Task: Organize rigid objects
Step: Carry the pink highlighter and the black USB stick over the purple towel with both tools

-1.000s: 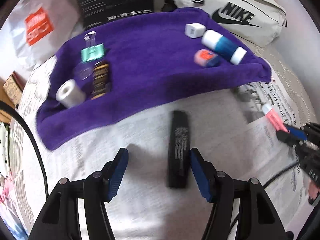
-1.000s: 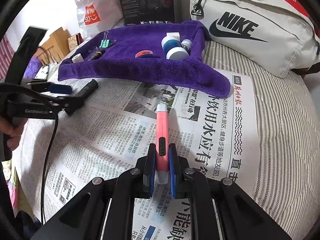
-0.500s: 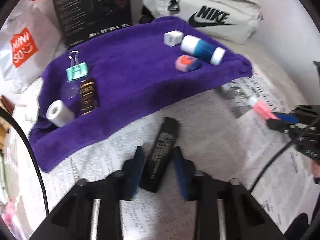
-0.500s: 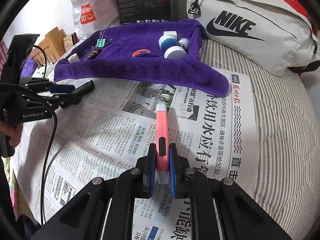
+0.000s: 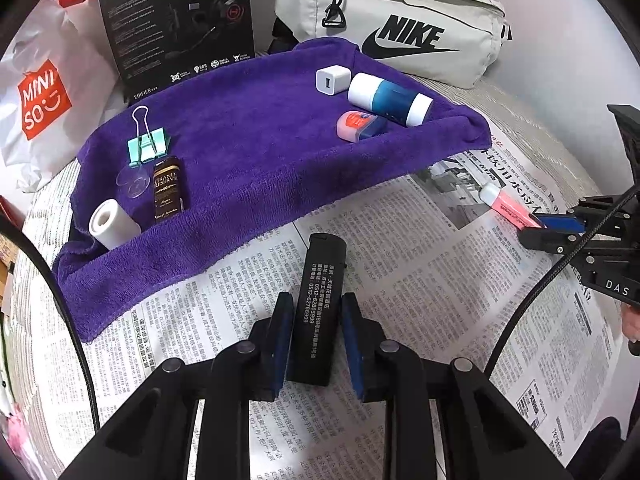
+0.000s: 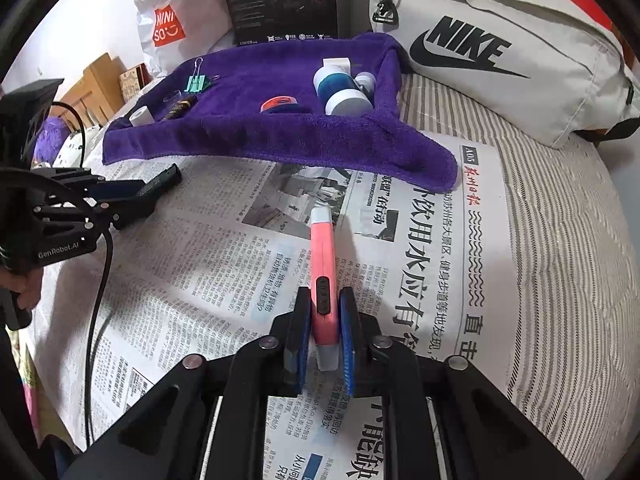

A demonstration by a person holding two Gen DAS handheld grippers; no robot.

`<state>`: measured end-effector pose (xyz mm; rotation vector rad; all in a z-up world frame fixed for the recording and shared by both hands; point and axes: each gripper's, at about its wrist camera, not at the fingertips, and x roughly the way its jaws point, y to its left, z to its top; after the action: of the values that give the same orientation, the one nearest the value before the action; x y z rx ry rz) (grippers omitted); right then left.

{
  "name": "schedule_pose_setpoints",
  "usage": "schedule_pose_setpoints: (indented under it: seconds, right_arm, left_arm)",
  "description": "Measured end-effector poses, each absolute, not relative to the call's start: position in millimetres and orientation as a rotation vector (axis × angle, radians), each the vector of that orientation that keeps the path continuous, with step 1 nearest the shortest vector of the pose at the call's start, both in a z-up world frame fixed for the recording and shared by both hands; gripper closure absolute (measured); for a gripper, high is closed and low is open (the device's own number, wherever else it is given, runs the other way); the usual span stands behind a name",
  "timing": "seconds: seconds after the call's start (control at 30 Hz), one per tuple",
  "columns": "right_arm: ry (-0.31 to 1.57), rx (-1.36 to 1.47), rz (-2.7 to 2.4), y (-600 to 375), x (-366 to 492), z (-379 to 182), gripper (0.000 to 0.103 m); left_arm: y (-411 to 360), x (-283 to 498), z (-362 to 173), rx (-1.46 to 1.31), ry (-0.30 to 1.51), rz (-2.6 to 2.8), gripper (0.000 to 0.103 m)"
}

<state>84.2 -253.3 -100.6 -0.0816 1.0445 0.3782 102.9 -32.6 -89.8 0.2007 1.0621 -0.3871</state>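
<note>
On the newspaper (image 5: 420,280), a black bar with white print (image 5: 322,264) sits between the pads of my left gripper (image 5: 315,304), which is shut on its lower half. The right wrist view shows that left gripper (image 6: 132,196) at the left, the black bar (image 6: 164,178) sticking out of it. My right gripper (image 6: 325,300) holds a pink utility knife (image 6: 322,248). Its jaws are opening, but the pads look to be still against the knife's sides. Beyond both lies a purple towel (image 5: 256,140) with several small items, among them a binder clip (image 5: 148,146) and a blue-and-white bottle (image 5: 390,98).
Behind the towel stand a grey Nike bag (image 5: 400,20), a black headset box (image 5: 180,20) and a white Miniso bag (image 5: 40,100). A striped bed cover (image 6: 560,240) lies under the newspaper. A black cable (image 6: 100,280) hangs from the left gripper, which a hand (image 6: 24,284) holds.
My left gripper has gone from open beside the black bar to shut on it and has rolled slightly. The right gripper has stayed in place on the pink knife.
</note>
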Motion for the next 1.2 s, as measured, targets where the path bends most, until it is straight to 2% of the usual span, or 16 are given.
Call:
schedule_pose_setpoints:
  seconds: [0.07,0.2,0.43,0.67,0.97,1.2]
  right_arm:
    - [1.044,-0.091,0.395,-250,86,-100,0.079]
    - [1.031,-0.123,0.393,-244,89,-100,0.079]
    - [1.031,-0.151,0.380,-242,90,-100,0.091]
    - [1.023,-0.139,0.380,-240,94,-100,0.091]
    - [1.035,-0.125,0.421,-237,93,-89,0.091]
    - [1.058,-0.136,0.445,-228,96,-96,0.091]
  left_arm:
    - [-34,102,-90,0.213,1.064,-0.389,0.079]
    - [-32,103,-90,0.196,1.062,-0.389,0.079]
    - [-30,103,-90,0.183,1.070,-0.400,0.080]
    - [-32,104,-90,0.192,1.053,-0.406,0.081]
    - [0,99,-80,0.070,1.062,-0.423,0.081]
    - [0,96,-88,0.135,1.100,-0.378,0.082]
